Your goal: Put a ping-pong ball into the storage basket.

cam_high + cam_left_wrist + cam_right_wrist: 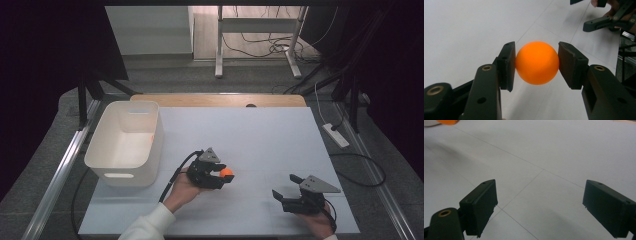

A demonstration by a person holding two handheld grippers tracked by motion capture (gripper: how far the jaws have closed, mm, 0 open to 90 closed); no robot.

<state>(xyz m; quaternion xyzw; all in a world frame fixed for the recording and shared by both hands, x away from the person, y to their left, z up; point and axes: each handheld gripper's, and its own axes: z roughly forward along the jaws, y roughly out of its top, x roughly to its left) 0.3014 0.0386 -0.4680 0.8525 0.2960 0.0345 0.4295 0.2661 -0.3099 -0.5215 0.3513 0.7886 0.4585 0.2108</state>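
Left gripper (537,63): pinching orange ball (537,63) above worktop (260,145). Right gripper (540,207): jaws spread, nothing between. Bin (125,142): left.

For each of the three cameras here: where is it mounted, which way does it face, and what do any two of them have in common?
High view: fixed above the person's side, looking forward and down on the white table and white bin; both forearms enter from the bottom edge.
Left gripper view: rides the left gripper, looking along its jaws, which are clamped on the orange ball.
Right gripper view: rides the right gripper, looking low across the table between open, empty jaws.
Shared: the ball shows in all three; the left gripper view also catches the other gripper at its top right.
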